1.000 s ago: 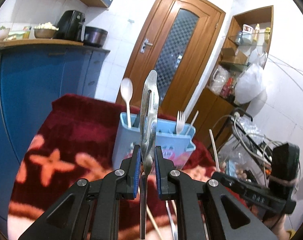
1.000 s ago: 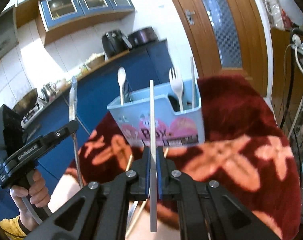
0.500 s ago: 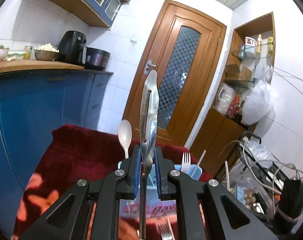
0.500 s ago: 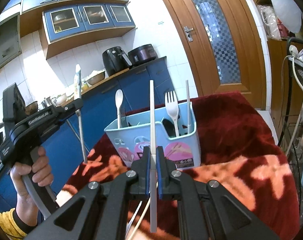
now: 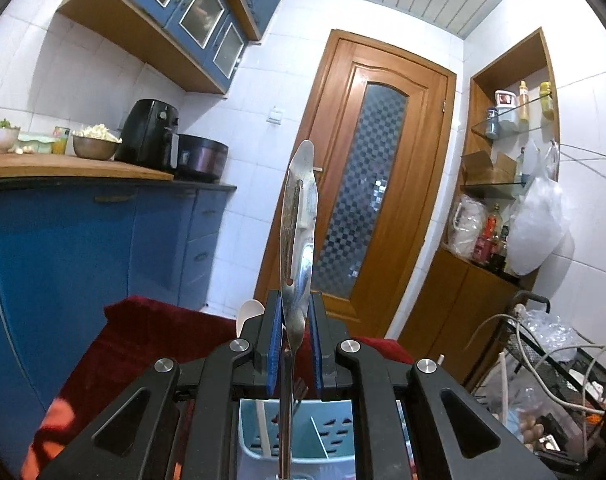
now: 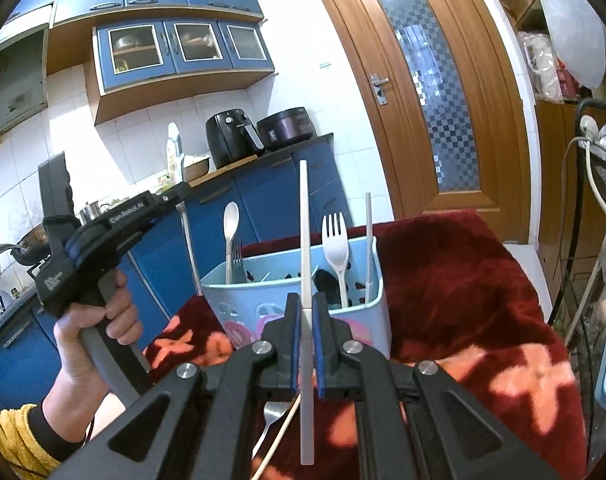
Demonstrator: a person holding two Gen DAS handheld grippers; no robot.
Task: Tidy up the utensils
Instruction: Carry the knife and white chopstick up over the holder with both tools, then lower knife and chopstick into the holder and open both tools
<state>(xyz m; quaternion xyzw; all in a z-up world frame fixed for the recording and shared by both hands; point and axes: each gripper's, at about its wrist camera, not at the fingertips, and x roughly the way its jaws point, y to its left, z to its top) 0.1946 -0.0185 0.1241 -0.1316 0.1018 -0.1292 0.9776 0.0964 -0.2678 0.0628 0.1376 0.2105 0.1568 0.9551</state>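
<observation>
My left gripper [image 5: 295,308] is shut on a slotted metal utensil [image 5: 299,216] that stands upright between the blue pads. Its handle hangs down over the light blue caddy [image 5: 327,436], which lies directly under the fingers. In the right wrist view a hand [image 6: 91,320] holds the left gripper [image 6: 179,194] left of the caddy [image 6: 367,304]. A white spoon [image 6: 231,216], a white fork [image 6: 335,240] and a thin white stick [image 6: 368,240] stand in the caddy. My right gripper [image 6: 306,308] is shut on a white chopstick [image 6: 304,220], held upright in front of the caddy.
The table wears a red cloth with orange flowers [image 6: 483,320]. A metal fork [image 6: 269,416] and a pale chopstick [image 6: 279,440] lie on it under my right gripper. Blue cabinets [image 5: 83,248] stand to the left, a wooden door [image 5: 367,184] behind, cables and a rack [image 5: 543,360] to the right.
The left gripper has risen and moved forward with the metal utensil, so the caddy now sits beneath its fingers. The right gripper has tipped up slightly and stayed in place.
</observation>
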